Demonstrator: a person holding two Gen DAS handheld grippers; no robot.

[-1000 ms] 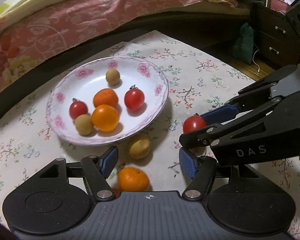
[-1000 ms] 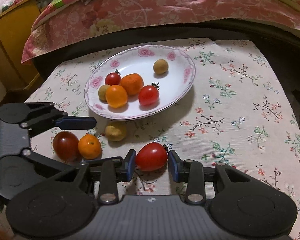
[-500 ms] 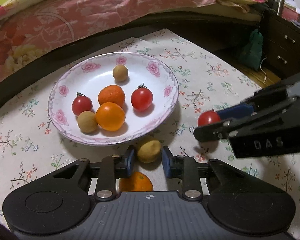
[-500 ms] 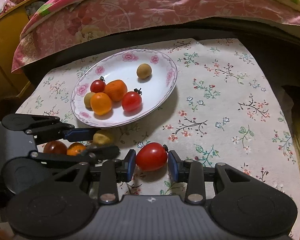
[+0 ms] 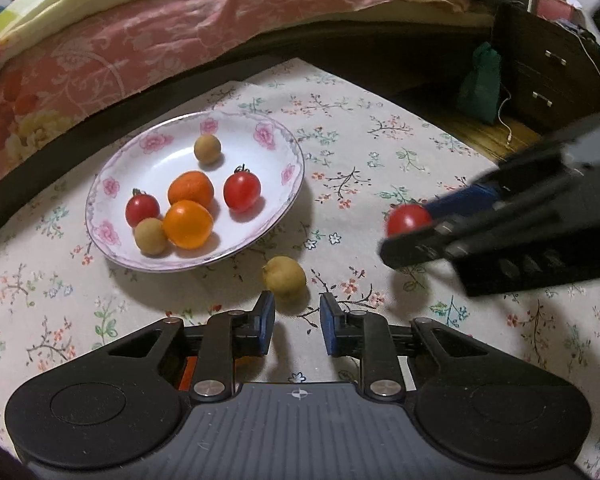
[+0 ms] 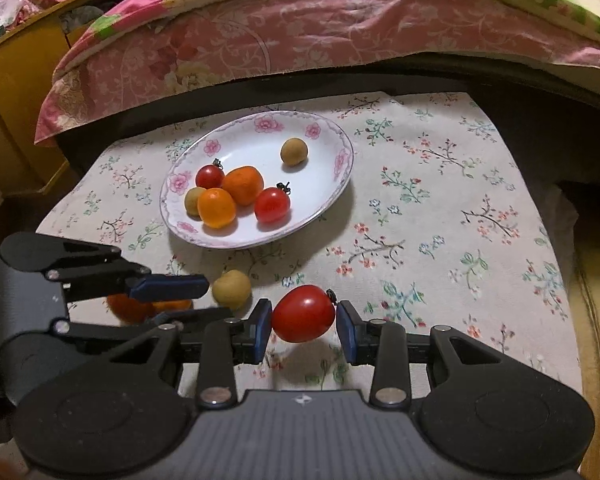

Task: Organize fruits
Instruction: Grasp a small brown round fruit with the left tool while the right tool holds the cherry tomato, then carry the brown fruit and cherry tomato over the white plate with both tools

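- Six fruits lie in the floral plate (image 6: 342,160): two cherry tomatoes, two orange fruits, two tan longans.
- Right gripper (image 6: 303,330): jaws narrowed onto a red tomato (image 6: 303,313), pads pressing both its sides, raised above the flowered tablecloth (image 6: 440,216), which carries its shadow.
- Left gripper (image 5: 296,326): jaws drawn in as far as they go, nothing between the pads; a loose longan (image 5: 285,278) lies just beyond the fingertips, near the plate's rim.
- An orange fruit (image 6: 130,307) sits on the cloth, partly hidden behind the left gripper.
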